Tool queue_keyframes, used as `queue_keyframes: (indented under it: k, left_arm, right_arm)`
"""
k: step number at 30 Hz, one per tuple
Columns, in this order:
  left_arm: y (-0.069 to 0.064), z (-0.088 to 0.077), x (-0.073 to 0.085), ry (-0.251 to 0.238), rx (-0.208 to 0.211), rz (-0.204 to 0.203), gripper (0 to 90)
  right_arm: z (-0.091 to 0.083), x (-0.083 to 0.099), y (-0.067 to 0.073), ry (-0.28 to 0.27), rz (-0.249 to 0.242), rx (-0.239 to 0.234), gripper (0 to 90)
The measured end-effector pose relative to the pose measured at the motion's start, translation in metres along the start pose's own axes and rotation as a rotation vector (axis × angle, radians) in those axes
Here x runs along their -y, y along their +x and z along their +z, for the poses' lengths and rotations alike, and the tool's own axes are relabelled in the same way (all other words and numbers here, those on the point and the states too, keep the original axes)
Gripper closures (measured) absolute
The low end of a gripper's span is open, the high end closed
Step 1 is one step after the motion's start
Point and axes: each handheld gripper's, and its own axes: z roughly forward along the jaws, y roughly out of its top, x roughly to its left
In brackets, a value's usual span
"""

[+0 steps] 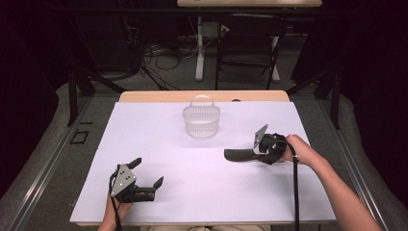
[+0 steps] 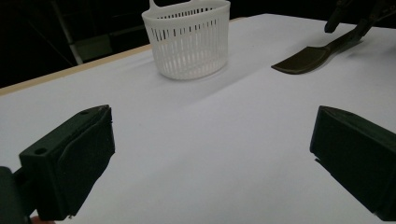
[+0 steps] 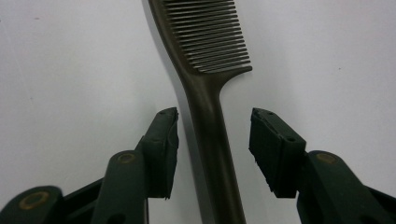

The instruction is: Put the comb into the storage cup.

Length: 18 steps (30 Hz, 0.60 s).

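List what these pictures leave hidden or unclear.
- Basket inside: high view, too small and blurred; left gripper view, its wall blocks it.
- Comb ends: cut off by the right gripper view's top and bottom edges.
- Right gripper jaws: high view, dark and merged with the comb.

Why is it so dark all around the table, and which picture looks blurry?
In the high view, light falls on the white table while the room behind stays dim; the basket casts only a faint shadow. In the left gripper view, the near jaws look soft, the basket sharper. In the right gripper view, the comb teeth are crisp, with a thin shadow beside the handle.
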Motion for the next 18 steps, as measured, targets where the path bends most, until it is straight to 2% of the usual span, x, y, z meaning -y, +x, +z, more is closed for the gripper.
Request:
queue_keyframes:
  k: [8,12,18]
  left_arm:
    - [0.0,0.0,0.0,0.001,0.0,0.003,0.1]
    - [0.0,0.0,0.0,0.001,0.001,0.003,0.1]
    - [0.0,0.0,0.0,0.003,0.0,0.005,0.1]
  right_arm:
    - [0.004,-0.008,0.001,0.032,-0.048,-0.007,57.7]
    - [0.006,-0.011,0.002,0.069,-0.074,-0.011,59.8]
    - [0.012,-0.016,0.003,0.097,-0.103,-0.02,62.1]
